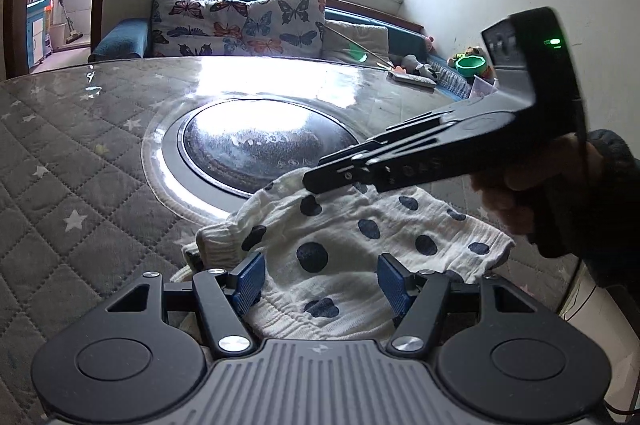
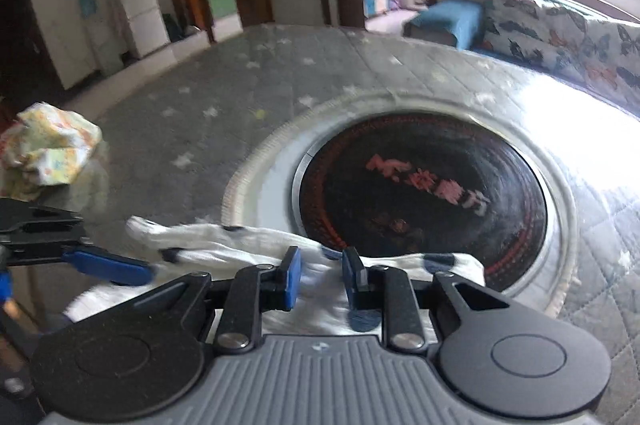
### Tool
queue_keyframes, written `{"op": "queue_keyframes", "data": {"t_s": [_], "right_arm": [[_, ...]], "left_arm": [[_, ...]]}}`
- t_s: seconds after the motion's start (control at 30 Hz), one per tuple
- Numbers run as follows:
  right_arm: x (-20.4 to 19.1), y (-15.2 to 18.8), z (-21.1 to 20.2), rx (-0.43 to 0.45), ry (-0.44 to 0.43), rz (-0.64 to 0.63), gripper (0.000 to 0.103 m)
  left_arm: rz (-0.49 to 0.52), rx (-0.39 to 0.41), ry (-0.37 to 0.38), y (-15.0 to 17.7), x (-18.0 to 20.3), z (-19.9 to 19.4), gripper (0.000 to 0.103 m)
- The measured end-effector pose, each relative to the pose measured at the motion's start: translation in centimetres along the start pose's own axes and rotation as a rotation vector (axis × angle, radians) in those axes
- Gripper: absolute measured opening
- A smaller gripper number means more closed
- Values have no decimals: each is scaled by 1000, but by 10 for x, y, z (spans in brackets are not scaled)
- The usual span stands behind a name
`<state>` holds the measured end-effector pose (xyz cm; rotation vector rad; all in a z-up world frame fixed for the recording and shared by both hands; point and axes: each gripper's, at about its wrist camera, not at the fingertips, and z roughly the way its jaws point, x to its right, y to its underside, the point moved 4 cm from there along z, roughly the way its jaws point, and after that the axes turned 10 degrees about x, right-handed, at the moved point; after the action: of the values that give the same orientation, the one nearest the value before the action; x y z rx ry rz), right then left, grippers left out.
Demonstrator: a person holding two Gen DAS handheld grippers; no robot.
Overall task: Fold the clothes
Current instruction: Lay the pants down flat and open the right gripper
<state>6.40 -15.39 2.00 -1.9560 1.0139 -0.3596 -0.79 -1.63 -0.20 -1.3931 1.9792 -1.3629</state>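
With the left gripper (image 1: 320, 279) spread wide over the white dark-dotted muslin garment (image 1: 340, 249) and the right gripper (image 2: 320, 275) seemingly half-closed around a blurred fold, cloth could be dropped.

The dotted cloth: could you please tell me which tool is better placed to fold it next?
Right, probably: the right tool has fabric in its narrow gap at the far edge of the cloth, while the left tool hangs wide open over its middle.
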Motion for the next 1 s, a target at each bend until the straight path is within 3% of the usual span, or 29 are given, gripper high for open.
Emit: {"op": "queue_keyframes", "data": {"t_s": [0.17, 0.33, 0.43, 0.6, 0.87, 1.0], "right_arm": [[-22, -4, -3, 8, -93, -22, 27], [-28, 1, 17, -18, -96, -17, 27], [-23, 0, 4, -1, -101, 13, 32], [-3, 7, -33, 22, -44, 23, 49], [47, 40, -80, 36, 72, 176, 55], [53, 50, -90, 42, 86, 207, 57]], "left_arm": [[-8, -6, -5, 2, -2, 2, 66], [-28, 12, -6, 1, -3, -8, 66], [-41, 39, -19, 0, -4, -18, 70], [-140, 68, -90, 2, -15, -37, 70], [-333, 60, -165, 17, -36, -49, 74], [-350, 25, -188, 20, -37, -43, 76]]}}
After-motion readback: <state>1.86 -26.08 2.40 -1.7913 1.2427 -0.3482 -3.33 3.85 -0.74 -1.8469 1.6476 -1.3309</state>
